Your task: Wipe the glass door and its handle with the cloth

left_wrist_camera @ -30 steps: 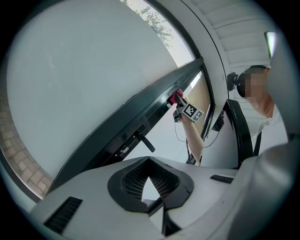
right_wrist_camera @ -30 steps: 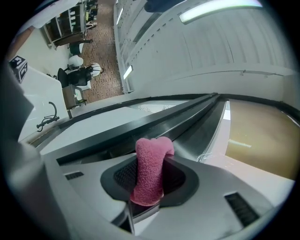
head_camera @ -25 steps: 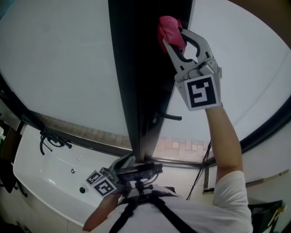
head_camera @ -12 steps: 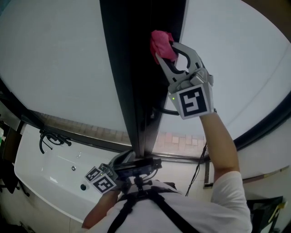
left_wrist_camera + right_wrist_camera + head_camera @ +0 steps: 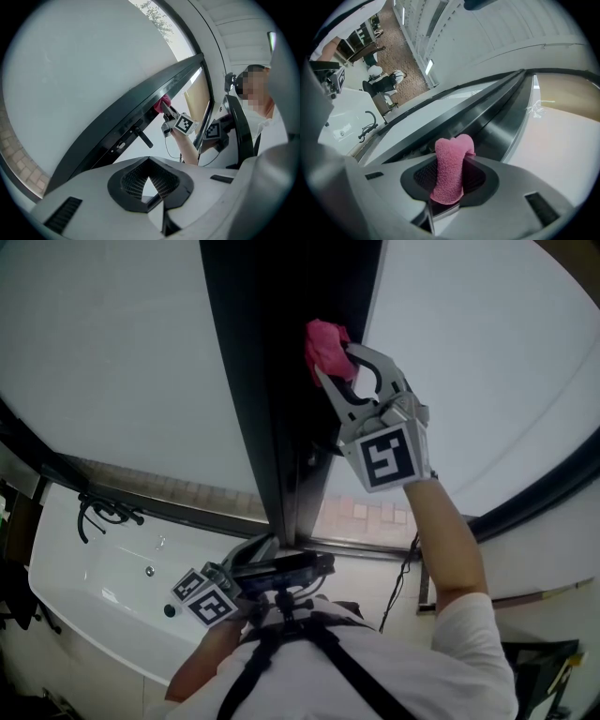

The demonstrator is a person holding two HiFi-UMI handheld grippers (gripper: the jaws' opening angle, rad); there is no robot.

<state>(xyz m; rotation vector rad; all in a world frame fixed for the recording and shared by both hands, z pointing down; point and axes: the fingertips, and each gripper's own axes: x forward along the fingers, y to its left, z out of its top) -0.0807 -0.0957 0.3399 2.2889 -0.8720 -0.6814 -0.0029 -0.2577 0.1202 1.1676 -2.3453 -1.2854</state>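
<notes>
Pink terry cloth (image 5: 322,341) was the only cloth in the head view. It was bunched at the tip of the right gripper (image 5: 335,364) and pressed against the dark door frame (image 5: 267,409). That frame ran as one long bar from near the person up to the far edge, with one pale glass pane (image 5: 112,352) to its left and a second (image 5: 478,362) to its right. The right gripper pointed up and away along the frame. The left gripper (image 5: 258,566) was low and close to the person's chest, well apart from the cloth. A white tub (image 5: 84,592) lay at the near left.

In the left gripper view that gripper's jaws were drawn together with nothing between them. Beyond them the frame slanted up to the right. One black lever handle (image 5: 142,137) stuck out of it, and the cloth sat further up the frame from the handle, not touching it.

In the right gripper view the jaws were clamped on the cloth. It stood as a narrow roll, its long axis upright out of the jaws, with its rounded top toward the frame.
</notes>
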